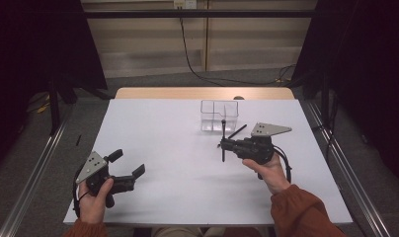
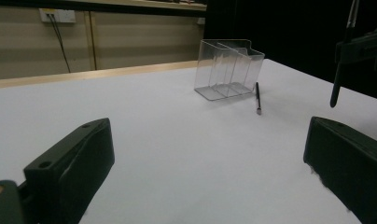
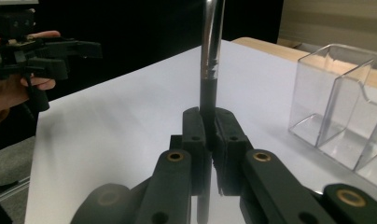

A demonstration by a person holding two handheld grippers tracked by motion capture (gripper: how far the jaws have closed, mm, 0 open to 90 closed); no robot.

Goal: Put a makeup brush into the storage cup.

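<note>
While the dark pen is pinched upright between the closed jaws of the right gripper, just in front of the clear divided holder, a slip is judged the main risk: the grip is taken low on a smooth, round barrel, so the pen may be twisted or dropped if tilted. A second pen is seen lying on the white table just beside the holder, which could be nudged or tipped. The left gripper is held with jaws apart, well away.

Clear holder at table far side; second pen on table just beside it
</note>
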